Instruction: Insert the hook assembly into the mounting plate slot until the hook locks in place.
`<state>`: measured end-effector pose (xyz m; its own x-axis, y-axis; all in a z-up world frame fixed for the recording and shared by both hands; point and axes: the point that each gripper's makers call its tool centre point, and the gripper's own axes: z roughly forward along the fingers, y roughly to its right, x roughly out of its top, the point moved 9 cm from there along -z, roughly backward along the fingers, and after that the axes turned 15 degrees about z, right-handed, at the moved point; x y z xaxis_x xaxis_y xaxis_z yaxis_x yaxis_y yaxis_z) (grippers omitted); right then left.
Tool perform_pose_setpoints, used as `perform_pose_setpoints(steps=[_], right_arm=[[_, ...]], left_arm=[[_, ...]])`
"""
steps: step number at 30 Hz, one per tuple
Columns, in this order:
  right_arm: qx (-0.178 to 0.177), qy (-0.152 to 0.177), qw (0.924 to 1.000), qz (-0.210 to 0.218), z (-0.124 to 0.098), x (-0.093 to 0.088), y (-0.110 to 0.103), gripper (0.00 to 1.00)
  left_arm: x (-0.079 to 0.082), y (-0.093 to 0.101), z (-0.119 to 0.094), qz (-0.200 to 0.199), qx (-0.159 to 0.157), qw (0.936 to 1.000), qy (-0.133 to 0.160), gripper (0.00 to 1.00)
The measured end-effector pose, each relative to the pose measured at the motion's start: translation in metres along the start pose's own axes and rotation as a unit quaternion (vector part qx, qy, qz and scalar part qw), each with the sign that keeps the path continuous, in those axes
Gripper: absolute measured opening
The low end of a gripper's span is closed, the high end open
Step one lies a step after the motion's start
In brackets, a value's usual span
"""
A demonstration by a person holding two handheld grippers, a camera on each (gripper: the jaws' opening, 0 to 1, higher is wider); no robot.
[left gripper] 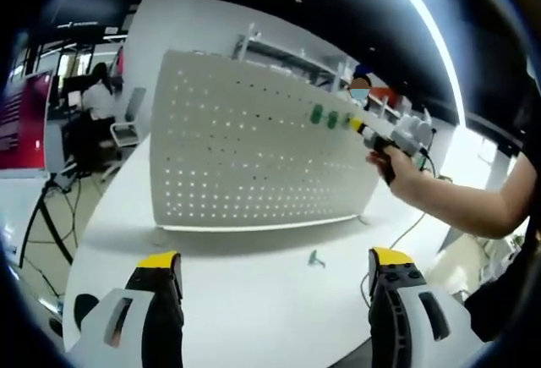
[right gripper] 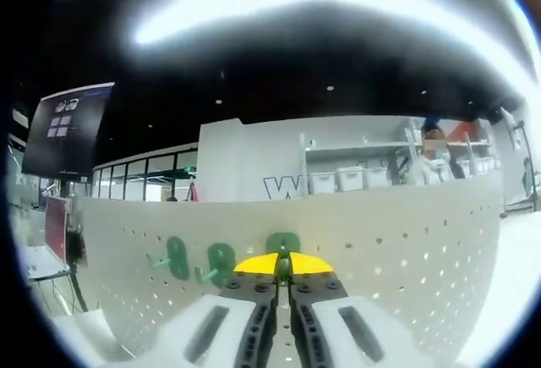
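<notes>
**A:** Where does the hook stand?

**B:** In the right gripper view a green hook [right gripper: 283, 246] sits at the pegboard [right gripper: 406, 258], up near its top edge, right at the yellow tips of the right gripper [right gripper: 284, 264]. The jaws are pressed together with almost no gap. The hook seems pinched between them, but the tips hide the contact, so whether it is gripped or merely touched cannot be told for certain.

**A:** And is it locked in?

**B:** Not readable from here. Two more green hooks [right gripper: 179, 258] hang on the pegboard just beside it, so by the look of it those are done and this one is at the insertion stage.

**A:** Anything left over?

**B:** In the left gripper view one small green piece [left gripper: 316, 258] lies on the white table [left gripper: 254, 300], in front of the pegboard's lower edge; probably a hook waiting its turn.

**A:** The other tongs?

**B:** The left gripper [left gripper: 275, 271] has its jaws spread wide and holds nothing, hovering over the table well short of the pegboard. The same view catches the person's hand [left gripper: 397, 169] carrying the right gripper at the pegboard's upper corner.

**A:** And beyond?

**B:** The pegboard stands upright on the table. Behind it are white shelving [left gripper: 296, 55], a dark ceiling with a long strip light [left gripper: 431, 38], and, off to the pegboard's side, a seated person [left gripper: 97, 97] at a desk.
</notes>
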<state>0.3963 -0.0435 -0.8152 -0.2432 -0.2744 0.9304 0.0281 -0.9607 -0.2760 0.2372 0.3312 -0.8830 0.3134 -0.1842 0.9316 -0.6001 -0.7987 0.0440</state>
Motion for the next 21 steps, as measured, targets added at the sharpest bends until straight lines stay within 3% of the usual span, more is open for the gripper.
perform_pose_setpoints(steps=[11,16,18,21], right_arm=[[-0.004,0.003,0.9999,0.010,0.005,-0.010,0.002,0.00],[-0.005,0.004,0.9999,-0.010,0.006,-0.012,0.004,0.00],[-0.006,-0.011,0.9988,-0.047,0.008,-0.011,0.004,0.00],[-0.001,-0.009,0.9994,-0.033,0.009,-0.009,0.007,0.00]], left_arm=[[-0.002,-0.003,0.000,0.005,0.006,0.9999,-0.008,0.92],[-0.002,-0.004,0.000,0.000,0.011,0.9999,-0.006,0.92],[-0.004,-0.004,0.000,-0.002,0.012,0.9999,-0.007,0.92],[-0.006,-0.002,0.001,-0.004,0.010,0.9999,-0.008,0.92]])
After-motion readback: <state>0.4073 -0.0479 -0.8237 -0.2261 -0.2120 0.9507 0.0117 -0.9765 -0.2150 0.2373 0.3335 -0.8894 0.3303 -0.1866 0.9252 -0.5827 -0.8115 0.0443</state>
